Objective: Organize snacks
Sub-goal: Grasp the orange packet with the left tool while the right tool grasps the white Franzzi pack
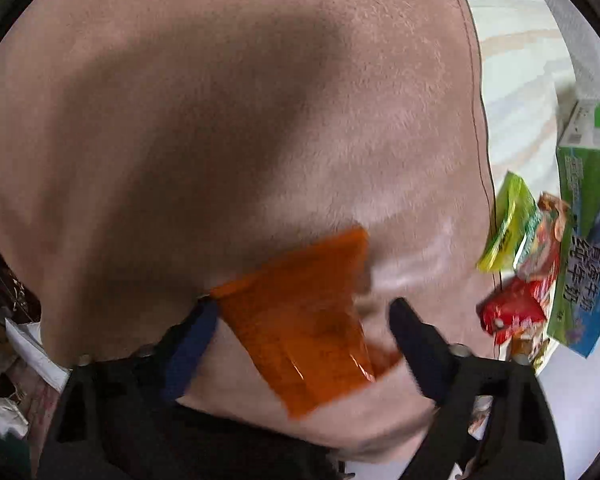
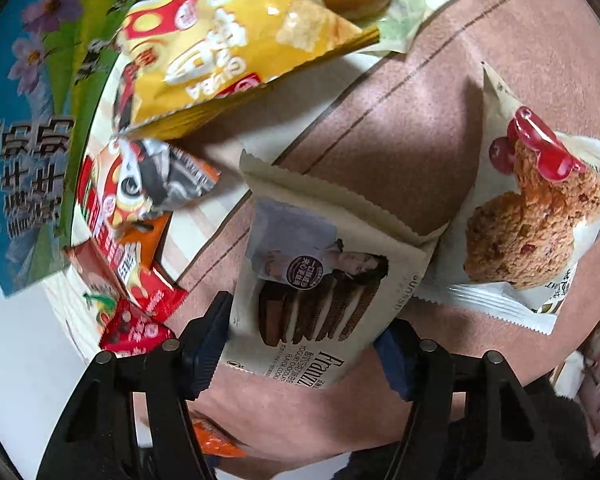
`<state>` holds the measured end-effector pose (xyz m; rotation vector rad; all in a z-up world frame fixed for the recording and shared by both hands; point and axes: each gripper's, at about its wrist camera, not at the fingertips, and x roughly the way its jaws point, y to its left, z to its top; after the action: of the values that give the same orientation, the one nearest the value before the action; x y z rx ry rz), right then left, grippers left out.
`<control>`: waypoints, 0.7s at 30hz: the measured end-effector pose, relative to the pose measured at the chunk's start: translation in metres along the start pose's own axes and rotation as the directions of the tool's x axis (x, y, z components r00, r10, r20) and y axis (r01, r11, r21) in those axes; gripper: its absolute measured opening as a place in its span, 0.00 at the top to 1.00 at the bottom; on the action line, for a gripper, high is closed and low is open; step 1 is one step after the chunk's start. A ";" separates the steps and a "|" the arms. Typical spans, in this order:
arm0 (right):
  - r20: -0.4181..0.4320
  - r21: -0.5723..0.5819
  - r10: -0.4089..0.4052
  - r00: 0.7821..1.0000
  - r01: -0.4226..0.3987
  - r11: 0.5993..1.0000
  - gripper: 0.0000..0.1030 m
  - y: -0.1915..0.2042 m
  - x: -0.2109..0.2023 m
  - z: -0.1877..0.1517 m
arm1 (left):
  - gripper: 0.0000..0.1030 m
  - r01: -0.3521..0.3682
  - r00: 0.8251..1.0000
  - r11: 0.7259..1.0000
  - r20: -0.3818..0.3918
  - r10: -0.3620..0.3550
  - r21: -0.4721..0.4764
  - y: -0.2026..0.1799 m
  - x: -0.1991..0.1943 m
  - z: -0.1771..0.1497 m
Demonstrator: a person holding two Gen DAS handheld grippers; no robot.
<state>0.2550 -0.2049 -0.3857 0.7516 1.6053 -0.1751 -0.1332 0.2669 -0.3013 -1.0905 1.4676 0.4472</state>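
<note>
You are bringing both grippers down onto flat snack packets lying on a pinkish-brown mat, so the step in hand looks like a two-handed pick, and doing it well means catching each packet by its edges rather than pushing it along the mat. Starting at the left, your left gripper (image 1: 300, 320) is standing about half wide, its dark blue pads on either side of an orange packet (image 1: 304, 320); the left pad is touching the packet's left edge, while the right pad is sitting just beside the packet with a strip of mat showing between — the view is blurred, so I cannot tell whether the packet is actually gripped. You are best squaring the jaws to the packet before lifting. Further right in that view, a pile of bright snack bags (image 1: 516, 248) is lying beside a green and blue carton (image 1: 584, 240), well apart from the gripper. Moving to the right hand, your right gripper (image 2: 304, 340) is also standing about half wide, with a cream Franzzi cookie packet (image 2: 316, 280) between the pads; both pads appear to be meeting its edges, though a firm pinch is not certain. Just right of it, touching, a berry cookie packet (image 2: 536, 212) is lying on the mat. Up and to the left a yellow chip bag (image 2: 228, 40) is resting on a pale plate (image 2: 100, 92).
</note>
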 end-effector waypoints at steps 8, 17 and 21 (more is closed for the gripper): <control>-0.016 -0.437 -0.176 0.984 0.151 0.887 0.34 0.063 0.020 -0.033 | 0.33 -0.151 0.986 0.918 0.128 0.110 0.368 -0.079 0.010 -0.022; 0.035 -0.625 -0.278 0.960 0.238 0.743 0.25 0.109 0.035 -0.060 | 0.33 -0.256 0.966 0.717 0.153 0.207 0.648 -0.144 0.043 -0.064; -0.017 -0.548 -0.219 0.976 0.174 0.818 0.19 0.070 0.024 -0.047 | 0.33 -0.172 0.983 0.794 0.048 0.177 0.583 -0.145 0.047 -0.059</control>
<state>0.2549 -0.1170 -0.3775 0.1477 1.6946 0.1666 -0.0423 0.1324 -0.2860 -0.4605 1.5743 0.0904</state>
